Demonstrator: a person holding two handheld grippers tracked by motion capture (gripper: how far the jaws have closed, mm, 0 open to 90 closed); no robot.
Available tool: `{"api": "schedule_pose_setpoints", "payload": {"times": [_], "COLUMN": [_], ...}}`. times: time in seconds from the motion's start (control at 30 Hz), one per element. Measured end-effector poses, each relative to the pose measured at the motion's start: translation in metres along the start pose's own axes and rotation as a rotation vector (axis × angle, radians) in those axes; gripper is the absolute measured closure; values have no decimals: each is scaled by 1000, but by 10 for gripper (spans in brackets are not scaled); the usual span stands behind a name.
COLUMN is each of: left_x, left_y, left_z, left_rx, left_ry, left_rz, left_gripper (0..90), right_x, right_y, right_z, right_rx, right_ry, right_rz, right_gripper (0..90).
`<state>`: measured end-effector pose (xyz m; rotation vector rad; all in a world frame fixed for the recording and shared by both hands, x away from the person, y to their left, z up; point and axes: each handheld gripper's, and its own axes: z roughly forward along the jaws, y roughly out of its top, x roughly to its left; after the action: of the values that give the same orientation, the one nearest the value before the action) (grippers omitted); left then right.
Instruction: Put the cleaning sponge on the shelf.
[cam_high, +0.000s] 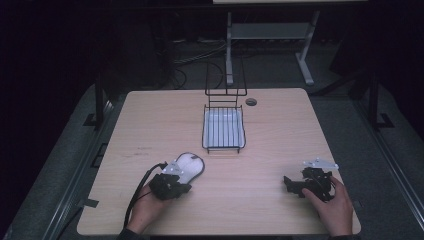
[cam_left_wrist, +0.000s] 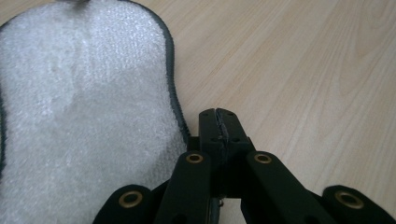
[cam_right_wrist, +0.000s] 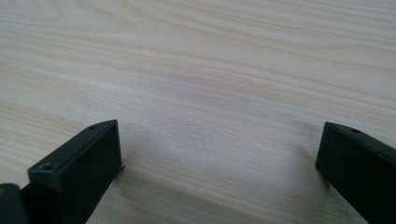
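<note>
The left tool (cam_high: 186, 176) is clenched, its jaws pressed together on the dark rim of a white fleecy insole (cam_left_wrist: 84, 116); the pad lies flat on the bench (cam_high: 260, 195), spreading ahead of the tool and to the left of its jaws in the left gripper view; the step in hand looks like carrying this insole by its edge toward the wire basket (cam_high: 223, 131), which stands well ahead of the tool, apart from the pad, with a white lining under its wires; the next move would call for lifting the pad clear of the wood and swinging it forward over the basket's near wall without letting the thin rim slip from the grip; the right tool (cam_high: 295, 184) is released, jaws spread wide over bare wood with nothing between them; between the two tools the bench is open, and the near edge lies just behind both hands.
</note>
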<state>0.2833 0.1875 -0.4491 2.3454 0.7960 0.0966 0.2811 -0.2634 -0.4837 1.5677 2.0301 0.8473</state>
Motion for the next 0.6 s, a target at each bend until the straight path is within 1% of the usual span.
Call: {"api": "schedule_pose_setpoints", "payload": {"times": [0.07, 0.13, 0.4, 0.6], "left_x": [1, 1, 7, 13], "left_y": [-2, -3, -10, -16], "left_z": [-2, -3, -13, -21], "left_rx": [-5, 1, -5, -12], "left_ry": [2, 4, 16, 40], "left_rz": [-8, -6, -33, -53], "left_gripper": [898, 898, 898, 898], "right_x": [0, 0, 0, 0], "right_y": [0, 0, 0, 0], "right_z": [0, 0, 0, 0], "right_rx": [0, 0, 0, 0], "right_ry": [0, 0, 0, 0], "right_rz": [0, 0, 0, -1], "right_gripper": [0, 0, 0, 0]}}
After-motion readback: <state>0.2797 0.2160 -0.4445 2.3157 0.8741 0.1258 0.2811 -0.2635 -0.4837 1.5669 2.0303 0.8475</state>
